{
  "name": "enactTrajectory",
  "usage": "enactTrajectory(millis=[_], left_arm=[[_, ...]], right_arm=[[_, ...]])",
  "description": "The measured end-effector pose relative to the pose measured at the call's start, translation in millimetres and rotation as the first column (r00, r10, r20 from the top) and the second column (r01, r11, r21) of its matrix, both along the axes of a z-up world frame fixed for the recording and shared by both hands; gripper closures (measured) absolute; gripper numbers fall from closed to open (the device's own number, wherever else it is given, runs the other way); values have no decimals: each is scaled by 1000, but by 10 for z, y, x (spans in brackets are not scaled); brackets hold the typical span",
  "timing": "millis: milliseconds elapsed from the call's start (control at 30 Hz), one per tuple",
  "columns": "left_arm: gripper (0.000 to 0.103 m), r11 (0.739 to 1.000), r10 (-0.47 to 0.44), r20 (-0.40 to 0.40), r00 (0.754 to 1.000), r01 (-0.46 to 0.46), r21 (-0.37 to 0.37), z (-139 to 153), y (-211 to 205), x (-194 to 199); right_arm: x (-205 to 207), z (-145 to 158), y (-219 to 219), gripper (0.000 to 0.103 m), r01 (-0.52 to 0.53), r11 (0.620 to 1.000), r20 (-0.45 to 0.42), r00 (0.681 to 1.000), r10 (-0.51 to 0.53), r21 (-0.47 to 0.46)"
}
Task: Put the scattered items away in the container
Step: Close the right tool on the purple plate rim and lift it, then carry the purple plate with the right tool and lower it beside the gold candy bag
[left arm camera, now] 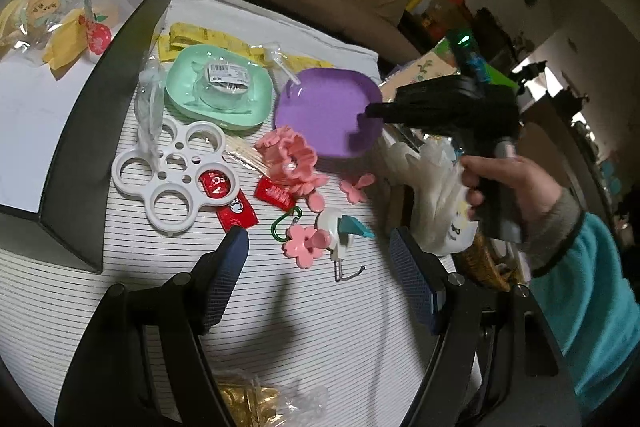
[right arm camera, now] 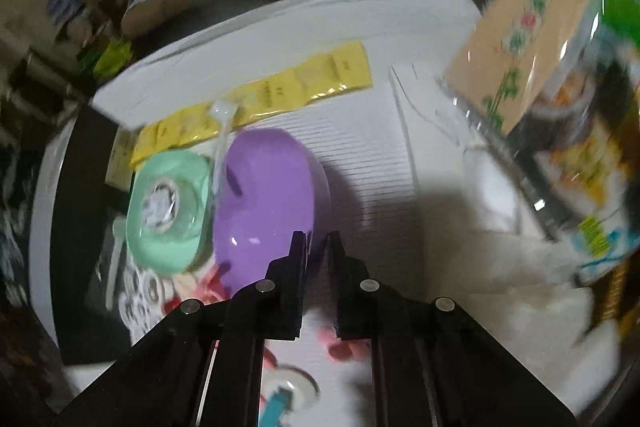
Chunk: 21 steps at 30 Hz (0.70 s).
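Note:
A purple dish (left arm camera: pixel 320 107) sits in the middle of the striped cloth, with my right gripper (left arm camera: pixel 370 115) shut on its right rim. In the right wrist view the rim of the purple dish (right arm camera: pixel 264 195) is pinched between the black fingers (right arm camera: pixel 298 255) of the right gripper (right arm camera: pixel 316 247), and a shadow lies beneath the dish. A mint green dish (left arm camera: pixel 216 87) with a tape roll in it lies just left of it. My left gripper (left arm camera: pixel 320 267) hangs open over the near cloth, with a pink flower clip (left arm camera: pixel 304 245) and a white hook (left arm camera: pixel 340 227) lying ahead between its fingers. The black-walled container (left arm camera: pixel 80 131) stands at the left.
A white ring holder (left arm camera: pixel 172 167), red packets (left arm camera: pixel 236 215), pink cutters (left arm camera: pixel 292 155), a green carabiner (left arm camera: pixel 282 223) and yellow sachets (left arm camera: pixel 208 35) are scattered on the cloth. White bags (left arm camera: pixel 432 187) and a wicker basket (left arm camera: pixel 484 259) crowd the right edge. A gold packet (left arm camera: pixel 248 399) lies near.

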<state>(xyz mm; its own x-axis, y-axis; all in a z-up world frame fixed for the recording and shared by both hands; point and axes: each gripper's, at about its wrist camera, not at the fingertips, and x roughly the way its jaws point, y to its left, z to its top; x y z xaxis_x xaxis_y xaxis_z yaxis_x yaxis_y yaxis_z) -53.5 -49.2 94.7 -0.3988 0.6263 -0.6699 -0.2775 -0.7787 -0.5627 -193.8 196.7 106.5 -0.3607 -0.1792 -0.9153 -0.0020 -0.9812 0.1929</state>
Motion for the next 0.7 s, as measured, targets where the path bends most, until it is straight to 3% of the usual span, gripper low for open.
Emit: enactTrajectory(millis=[233, 500, 600, 700], left_arm=[[32, 1000, -7, -5, 1000, 7, -8, -20, 49, 1], [32, 1000, -27, 23, 999, 27, 11, -52, 105, 8], [32, 999, -37, 40, 999, 36, 18, -33, 102, 47], [32, 1000, -26, 32, 999, 26, -1, -9, 63, 88]], right_arm=[[329, 329, -72, 93, -123, 989, -27, 992, 126, 76], [919, 793, -88, 93, -198, 980, -57, 979, 198, -5], [1272, 786, -34, 93, -208, 978, -40, 978, 207, -25], [1576, 555, 80, 93, -192, 981, 8, 981, 192, -24]])
